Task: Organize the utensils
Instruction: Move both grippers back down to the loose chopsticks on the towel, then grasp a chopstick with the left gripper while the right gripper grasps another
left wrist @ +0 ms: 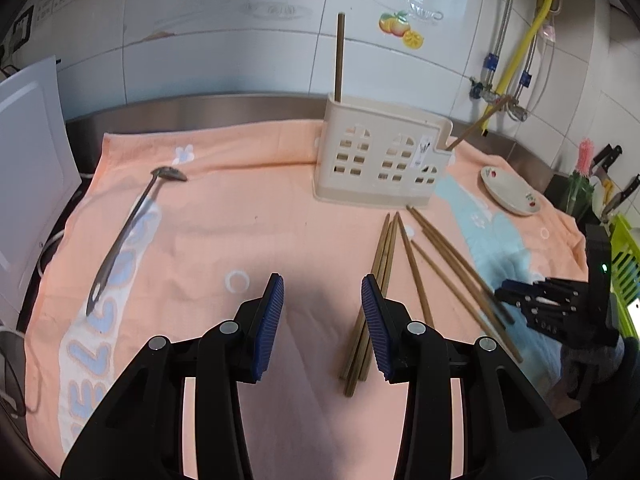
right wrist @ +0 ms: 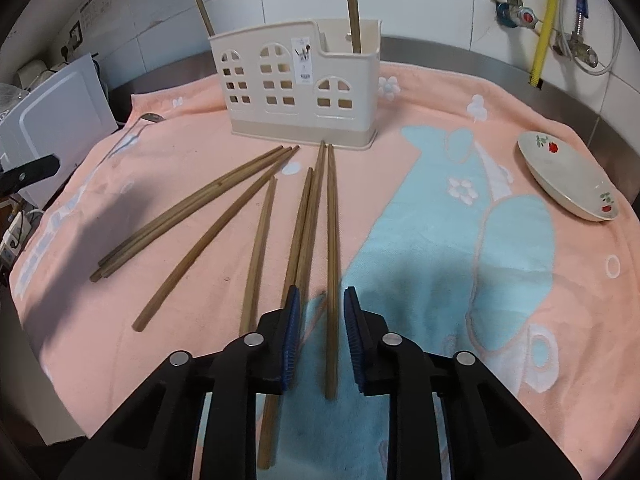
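Several wooden chopsticks (right wrist: 256,248) lie scattered on an orange towel (right wrist: 400,400) in front of a cream utensil holder (right wrist: 296,92). Two chopsticks (right wrist: 352,8) stand upright in the holder. My right gripper (right wrist: 322,292) is low over the towel. One chopstick (right wrist: 331,240) lies between its blue pads with a gap on both sides, so it is open. My left gripper (left wrist: 323,284) is open over bare towel with nothing between its fingers. A bundle of chopsticks (left wrist: 384,256) lies just beside its right finger. A metal spoon (left wrist: 124,236) lies at the left.
A small flowered dish (right wrist: 568,176) sits at the towel's right edge. A white appliance (left wrist: 28,168) stands at the left. Knives and a green basket (left wrist: 628,264) are at the far right. The tiled wall with pipes and a yellow hose (left wrist: 524,40) rises behind the holder (left wrist: 380,156).
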The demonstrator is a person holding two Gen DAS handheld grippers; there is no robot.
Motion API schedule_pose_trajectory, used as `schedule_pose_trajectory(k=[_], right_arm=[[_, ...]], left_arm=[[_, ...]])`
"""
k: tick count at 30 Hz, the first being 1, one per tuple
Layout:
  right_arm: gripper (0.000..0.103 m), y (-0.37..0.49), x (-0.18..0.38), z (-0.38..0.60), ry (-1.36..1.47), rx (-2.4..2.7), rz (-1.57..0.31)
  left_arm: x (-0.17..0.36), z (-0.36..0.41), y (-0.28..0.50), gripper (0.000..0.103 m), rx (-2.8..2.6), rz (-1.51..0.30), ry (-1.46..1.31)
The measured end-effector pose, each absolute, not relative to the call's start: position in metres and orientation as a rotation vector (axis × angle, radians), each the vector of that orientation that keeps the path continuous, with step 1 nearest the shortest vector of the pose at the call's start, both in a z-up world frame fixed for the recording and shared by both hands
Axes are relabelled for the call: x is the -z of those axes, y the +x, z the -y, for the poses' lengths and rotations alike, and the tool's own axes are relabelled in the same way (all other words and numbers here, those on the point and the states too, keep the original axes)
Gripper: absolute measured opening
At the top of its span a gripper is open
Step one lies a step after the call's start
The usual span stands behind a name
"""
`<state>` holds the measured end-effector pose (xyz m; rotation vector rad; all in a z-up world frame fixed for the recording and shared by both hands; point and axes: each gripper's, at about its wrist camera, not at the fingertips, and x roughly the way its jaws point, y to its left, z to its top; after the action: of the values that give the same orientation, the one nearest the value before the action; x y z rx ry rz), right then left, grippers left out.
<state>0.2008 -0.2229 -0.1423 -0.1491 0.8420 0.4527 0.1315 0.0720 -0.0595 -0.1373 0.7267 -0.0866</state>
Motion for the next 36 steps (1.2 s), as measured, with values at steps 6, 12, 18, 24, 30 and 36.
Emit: schedule_pose_trajectory(k=[6, 12, 18, 24, 30, 36], right_arm=[[0.014, 0.209, 0.149, 0.22, -0.158, -0.446, -0.865], [0.01, 0.213, 0.156, 0.22, -0.169, -0.434, -0.884], [0.007, 0.213, 0.156, 0.221, -0.175, -0.426, -0.877], [0.007, 0.211, 0.156, 0.224, -0.168, -0.427, -0.88], [0.007, 0.211, 0.156, 0.229, -0.152, -0.432, -0.888], [0.007, 0.21, 0.157, 0.229, -0.15, -0.432, -0.889]], left_arm=[[0.071, -0.068, 0.13, 0.041, 0.103, -0.758, -0.124], [0.085, -0.056, 0.132, 0.04, 0.139, -0.798, -0.105], [0.097, -0.041, 0.141, 0.023, 0.185, -0.843, -0.066], [0.114, -0.03, 0.158, 0.015, 0.235, -0.901, -0.036], [0.129, -0.025, 0.174, 0.011, 0.255, -0.956, 0.014], [0.138, -0.025, 0.183, 0.011, 0.268, -0.985, 0.048]])
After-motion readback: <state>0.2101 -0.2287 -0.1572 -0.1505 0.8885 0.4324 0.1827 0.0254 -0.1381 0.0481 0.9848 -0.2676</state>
